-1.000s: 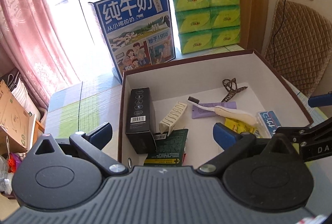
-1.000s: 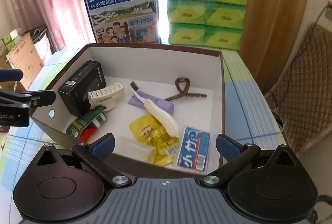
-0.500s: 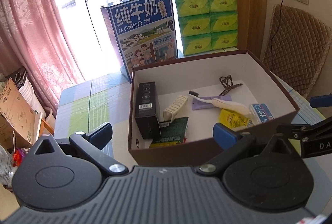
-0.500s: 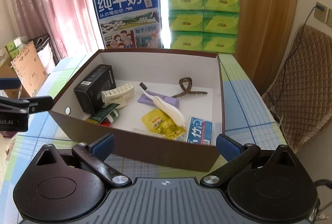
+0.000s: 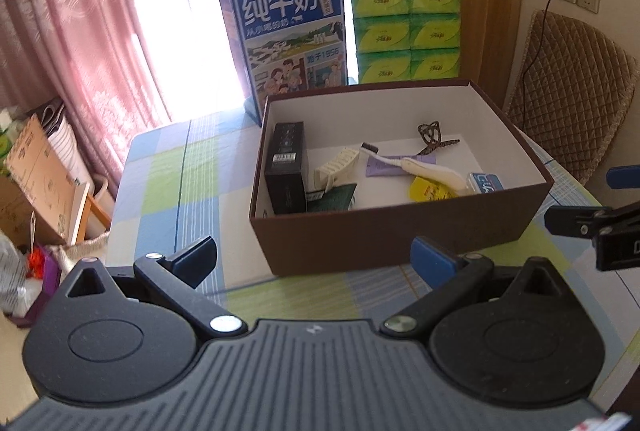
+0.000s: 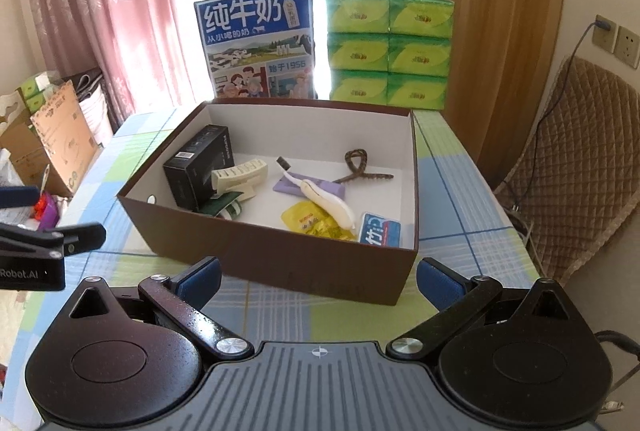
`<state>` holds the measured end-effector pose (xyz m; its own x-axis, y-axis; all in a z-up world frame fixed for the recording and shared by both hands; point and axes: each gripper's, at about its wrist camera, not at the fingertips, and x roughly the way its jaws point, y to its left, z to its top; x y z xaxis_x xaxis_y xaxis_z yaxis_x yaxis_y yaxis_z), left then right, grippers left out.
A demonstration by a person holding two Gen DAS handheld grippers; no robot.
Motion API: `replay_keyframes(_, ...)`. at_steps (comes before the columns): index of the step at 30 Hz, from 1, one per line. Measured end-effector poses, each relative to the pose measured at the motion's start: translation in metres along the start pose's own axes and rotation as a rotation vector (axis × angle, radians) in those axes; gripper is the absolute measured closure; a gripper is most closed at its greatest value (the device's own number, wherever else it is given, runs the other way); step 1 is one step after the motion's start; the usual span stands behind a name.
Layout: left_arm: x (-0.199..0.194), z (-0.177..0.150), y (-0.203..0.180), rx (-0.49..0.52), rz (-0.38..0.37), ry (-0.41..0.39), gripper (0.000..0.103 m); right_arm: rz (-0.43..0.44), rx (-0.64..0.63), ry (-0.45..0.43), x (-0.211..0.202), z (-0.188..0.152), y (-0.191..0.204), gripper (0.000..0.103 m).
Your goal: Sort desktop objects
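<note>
Nearest, the left gripper [image 5: 314, 255] hangs above the checked tablecloth [image 5: 168, 175] just short of the brown cardboard box [image 5: 400, 231]; its blue-padded fingers stand wide apart and hold nothing. The right gripper [image 6: 318, 275] sits beside it, likewise spread wide and empty, facing the box's near wall.

Inside the white-lined box, along the near edge, lie a yellow snack sachet [image 6: 312, 223] and a blue-and-white packet [image 6: 380, 229], close together at the right. A white toothbrush [image 6: 320, 195] rests across a lilac flat pack [image 6: 308, 187], with its handle reaching down to the sachet. At the left, a black carton [image 6: 198, 165] lies beside the left wall, a cream hair claw clip [image 6: 240, 175] leans against it, and a dark green packet [image 6: 222, 203] lies below both. Farther in, a brown patterned hair clip [image 6: 356, 167] lies apart from the rest, near the rear wall.

Behind the box stands a blue milk carton case [image 6: 256, 47], upright, printed with Chinese characters. Just to its right, green tissue packs [image 6: 388, 51] are stacked three high in two columns. A quilted brown chair [image 6: 580, 159] stands off the table's right side. Pink curtains [image 5: 80, 31] hang at the left.
</note>
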<state>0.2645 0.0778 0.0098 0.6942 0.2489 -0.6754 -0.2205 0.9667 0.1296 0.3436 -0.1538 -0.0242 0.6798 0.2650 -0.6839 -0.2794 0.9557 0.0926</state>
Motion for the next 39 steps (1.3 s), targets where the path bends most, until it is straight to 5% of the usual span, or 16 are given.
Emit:
replay_keyframes(22, -0.052, -0.036, -0.051, -0.072, 0.043, 0.028, 0.001, 0.121, -0.056, 0.038, -0.041, -0.045, -0.025, 0.002)
replay_keyframes(39, -0.077, -0.064, -0.071, -0.082, 0.05, 0.071, 0.001, 0.136, -0.1, 0.062, -0.069, -0.072, -0.027, 0.002)
